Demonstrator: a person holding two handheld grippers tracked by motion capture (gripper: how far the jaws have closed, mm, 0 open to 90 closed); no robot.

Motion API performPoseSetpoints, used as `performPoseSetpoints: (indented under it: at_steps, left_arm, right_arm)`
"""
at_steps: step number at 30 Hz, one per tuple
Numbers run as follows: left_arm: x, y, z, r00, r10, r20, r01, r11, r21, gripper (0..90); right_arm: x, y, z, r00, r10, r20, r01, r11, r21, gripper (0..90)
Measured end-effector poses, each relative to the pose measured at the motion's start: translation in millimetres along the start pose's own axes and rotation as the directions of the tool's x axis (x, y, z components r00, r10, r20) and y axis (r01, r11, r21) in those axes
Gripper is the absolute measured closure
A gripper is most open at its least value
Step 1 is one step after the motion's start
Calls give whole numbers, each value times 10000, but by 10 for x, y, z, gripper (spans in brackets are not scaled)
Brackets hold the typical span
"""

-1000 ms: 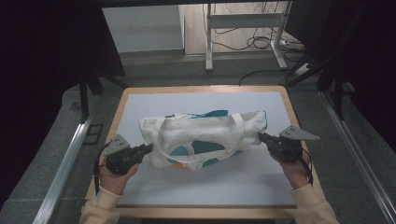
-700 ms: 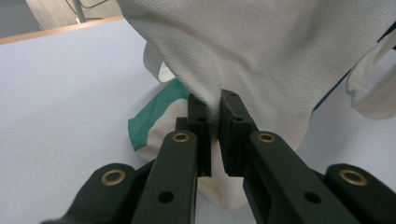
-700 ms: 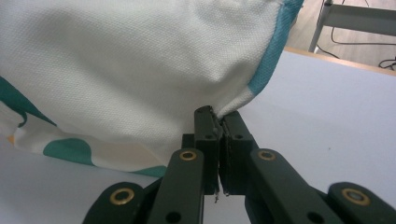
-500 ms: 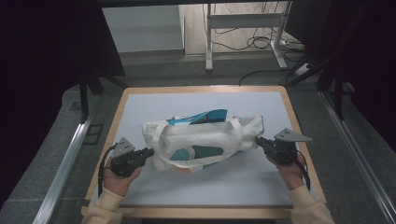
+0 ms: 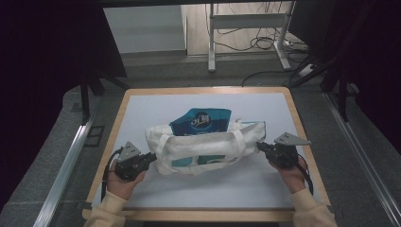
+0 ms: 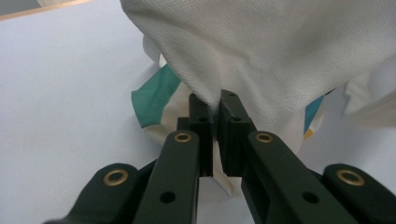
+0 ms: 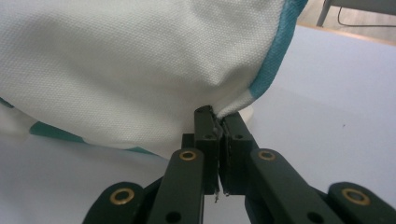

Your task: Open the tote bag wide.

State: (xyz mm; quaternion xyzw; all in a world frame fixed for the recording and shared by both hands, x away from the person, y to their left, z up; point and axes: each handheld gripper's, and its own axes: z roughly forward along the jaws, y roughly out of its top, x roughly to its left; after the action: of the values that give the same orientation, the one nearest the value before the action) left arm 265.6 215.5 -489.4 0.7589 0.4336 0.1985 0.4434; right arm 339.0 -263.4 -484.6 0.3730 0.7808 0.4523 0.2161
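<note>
Pale work surface (image 5: 156,106) with wooden edging (image 5: 113,123), set square to the camera. Grey carpeted floor (image 5: 52,142) on both flanks. Metal rail (image 5: 66,161) along the left side, a second rail (image 5: 364,156) along the right. White frame legs (image 5: 246,21) beyond the far edge, with loose black cables (image 5: 262,42) on the floor between them (count not discernible). Dark panels (image 5: 42,47) left and right.
</note>
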Motion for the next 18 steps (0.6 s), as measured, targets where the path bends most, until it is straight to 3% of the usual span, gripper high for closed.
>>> performPoseSetpoints:
  at_steps: [9, 18]
  left_arm:
    - [19, -53, 88, 10000, -56, 26, 55, 9992, 396, 857]
    - [18, -117, 252, 10000, 8, -60, -2, 9942, 1073, 860]
  right_arm:
    - [-1, -54, 56, 10000, 23, -89, -19, 9993, 372, 861]
    - [13, -132, 163, 9999, -17, -151, 34, 9938, 1108, 861]
